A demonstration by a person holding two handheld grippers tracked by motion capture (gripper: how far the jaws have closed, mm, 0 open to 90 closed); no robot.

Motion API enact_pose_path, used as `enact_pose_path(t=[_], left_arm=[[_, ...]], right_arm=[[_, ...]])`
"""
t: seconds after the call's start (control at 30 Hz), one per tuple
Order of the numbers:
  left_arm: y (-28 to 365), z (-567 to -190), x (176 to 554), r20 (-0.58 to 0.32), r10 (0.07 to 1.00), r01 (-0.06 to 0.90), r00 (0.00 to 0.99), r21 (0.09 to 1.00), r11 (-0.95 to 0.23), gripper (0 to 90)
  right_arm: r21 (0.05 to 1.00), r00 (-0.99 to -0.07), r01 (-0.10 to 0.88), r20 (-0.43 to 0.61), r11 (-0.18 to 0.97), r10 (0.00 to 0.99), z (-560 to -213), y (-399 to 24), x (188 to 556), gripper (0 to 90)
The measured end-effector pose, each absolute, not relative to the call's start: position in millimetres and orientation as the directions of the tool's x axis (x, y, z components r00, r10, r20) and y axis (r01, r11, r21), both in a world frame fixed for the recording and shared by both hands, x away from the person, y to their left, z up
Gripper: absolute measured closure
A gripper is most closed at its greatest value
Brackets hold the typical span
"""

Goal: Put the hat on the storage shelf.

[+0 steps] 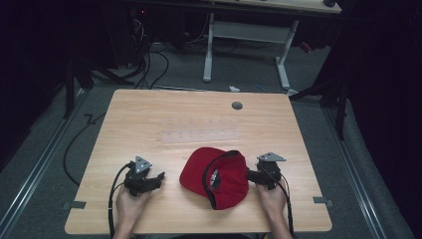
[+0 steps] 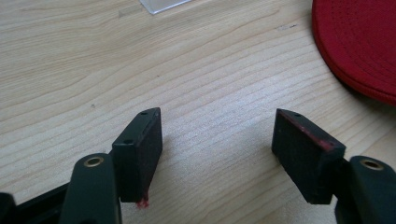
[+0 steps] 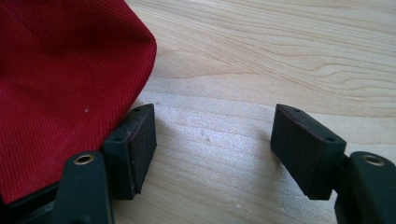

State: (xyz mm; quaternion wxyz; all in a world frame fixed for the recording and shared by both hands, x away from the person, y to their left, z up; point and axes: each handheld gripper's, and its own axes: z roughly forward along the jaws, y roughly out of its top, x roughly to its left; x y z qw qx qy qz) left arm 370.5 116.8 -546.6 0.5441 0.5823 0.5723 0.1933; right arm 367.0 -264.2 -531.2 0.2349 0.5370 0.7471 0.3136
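A red baseball cap [image 1: 215, 175] with black trim lies on the wooden table [image 1: 149, 119] near the front edge, between my two grippers. My left gripper [image 1: 158, 178] rests on the table just left of the cap's brim [image 2: 359, 42], open, with bare wood between its jaws [image 2: 217, 154]. My right gripper [image 1: 250, 175] sits against the cap's right side, open. Its left jaw touches the red fabric [image 3: 60, 79], and only wood lies between the jaws [image 3: 212, 147].
A clear plastic sheet [image 1: 199, 130] lies flat on the table's middle, its corner [image 2: 163, 4] in the left gripper view. A grey round cap [image 1: 237, 105] sits at the far edge. Cables and desk legs [image 1: 208, 50] stand on the floor beyond.
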Motion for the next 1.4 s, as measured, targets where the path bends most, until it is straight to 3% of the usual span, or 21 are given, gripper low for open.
enact_pose_path(t=[0.5, 0.73, 0.9, 1.13, 1.4], left_arm=[[116, -547, 370, -0.395, 0.876, 0.463, 0.275, 0.853, 0.240, 29.9], [116, -547, 370, -0.393, 0.876, 0.465, 0.279, 0.854, 0.235, 29.0], [116, -547, 370, -0.394, 0.875, 0.466, 0.280, 0.853, 0.235, 28.7], [116, -547, 370, -0.394, 0.875, 0.466, 0.280, 0.853, 0.235, 28.6], [116, -547, 370, -0.393, 0.876, 0.465, 0.281, 0.854, 0.234, 28.4]], right_arm=[[0.717, -0.307, 0.660, -0.014, 0.223, 0.952, -531, -267, 368, 32.5], [0.698, -0.288, 0.689, 0.013, 0.197, 0.958, -524, -272, 367, 43.2], [0.730, -0.298, 0.660, 0.039, 0.176, 0.954, -515, -278, 360, 44.3], [0.774, -0.369, 0.606, 0.067, 0.185, 0.927, -504, -276, 349, 42.2], [0.775, -0.424, 0.601, 0.098, 0.198, 0.901, -497, -269, 356, 31.8]])
